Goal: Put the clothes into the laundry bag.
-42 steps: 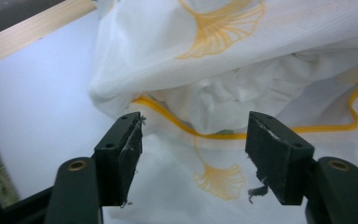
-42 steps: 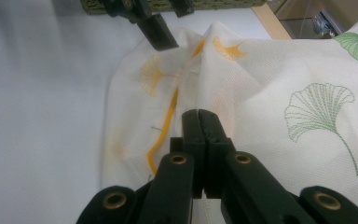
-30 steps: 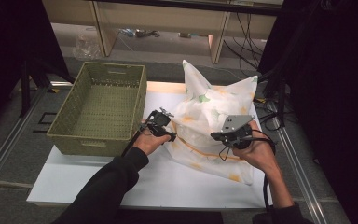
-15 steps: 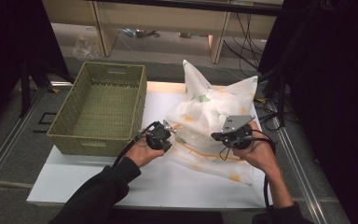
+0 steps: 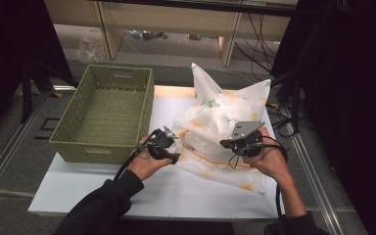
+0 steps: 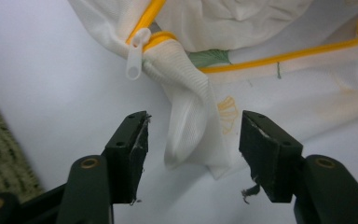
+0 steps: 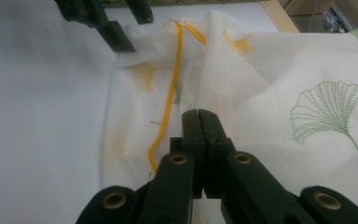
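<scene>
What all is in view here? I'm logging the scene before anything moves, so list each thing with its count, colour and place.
mesh bag: one, white with yellow trim and leaf prints, on the board's right half
zip pull: one, white, at the bag's corner
basket: one, olive green, on the board's left
board: one, white, under the bag and basket
left gripper: black, jaws apart around a fold of the bag
right gripper: black, shut on the bag
</scene>
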Demonstrator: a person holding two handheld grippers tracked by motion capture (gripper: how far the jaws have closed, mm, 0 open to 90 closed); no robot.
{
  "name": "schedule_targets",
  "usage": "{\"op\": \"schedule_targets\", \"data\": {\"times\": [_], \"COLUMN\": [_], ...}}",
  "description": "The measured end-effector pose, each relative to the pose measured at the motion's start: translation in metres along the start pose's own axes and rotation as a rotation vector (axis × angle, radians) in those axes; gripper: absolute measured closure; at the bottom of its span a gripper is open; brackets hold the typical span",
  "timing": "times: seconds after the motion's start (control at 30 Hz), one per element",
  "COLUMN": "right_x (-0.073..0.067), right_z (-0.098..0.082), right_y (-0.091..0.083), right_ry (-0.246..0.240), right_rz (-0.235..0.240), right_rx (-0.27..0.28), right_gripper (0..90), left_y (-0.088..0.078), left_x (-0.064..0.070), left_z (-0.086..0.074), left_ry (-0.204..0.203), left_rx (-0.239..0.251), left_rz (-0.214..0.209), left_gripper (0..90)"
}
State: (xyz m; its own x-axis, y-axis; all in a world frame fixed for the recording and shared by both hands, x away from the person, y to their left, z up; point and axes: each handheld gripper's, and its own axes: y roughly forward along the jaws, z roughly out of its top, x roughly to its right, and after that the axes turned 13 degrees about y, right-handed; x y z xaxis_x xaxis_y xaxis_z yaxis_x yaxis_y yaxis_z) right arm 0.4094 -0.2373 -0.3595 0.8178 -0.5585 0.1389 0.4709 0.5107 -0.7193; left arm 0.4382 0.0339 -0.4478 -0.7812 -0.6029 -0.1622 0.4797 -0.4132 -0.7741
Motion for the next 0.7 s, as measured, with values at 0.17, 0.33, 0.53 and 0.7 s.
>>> {"op": "schedule_targets", "data": {"times": [0.17, 0.33, 0.53, 0.7], "right_x": [0.001, 0.001, 0.001, 0.001], "right_z": [0.000, 0.000, 0.001, 0.001], "right_y": [0.000, 0.001, -0.001, -0.001], "right_ry": [-0.018, -0.014, -0.020, -0.020], "right_rz": [0.000, 0.007, -0.002, 0.000], "right_rx": [0.006, 0.004, 0.008, 0.008], "right_gripper": [90.0, 90.0, 90.0, 90.0], "left_y": [0.020, 0.018, 0.022, 0.022], "left_x": [-0.012, -0.008, -0.011, -0.008], "left_z": [-0.003, -0.005, -0.007, -0.010], "left_ry": [-0.090, -0.053, -0.106, -0.079], "left_rx": [-0.002, 0.003, 0.010, 0.017], "left_rz": [-0.070, -0.042, -0.083, -0.082], "left_gripper": [61.6, 78.9, 83.5, 86.4]}}
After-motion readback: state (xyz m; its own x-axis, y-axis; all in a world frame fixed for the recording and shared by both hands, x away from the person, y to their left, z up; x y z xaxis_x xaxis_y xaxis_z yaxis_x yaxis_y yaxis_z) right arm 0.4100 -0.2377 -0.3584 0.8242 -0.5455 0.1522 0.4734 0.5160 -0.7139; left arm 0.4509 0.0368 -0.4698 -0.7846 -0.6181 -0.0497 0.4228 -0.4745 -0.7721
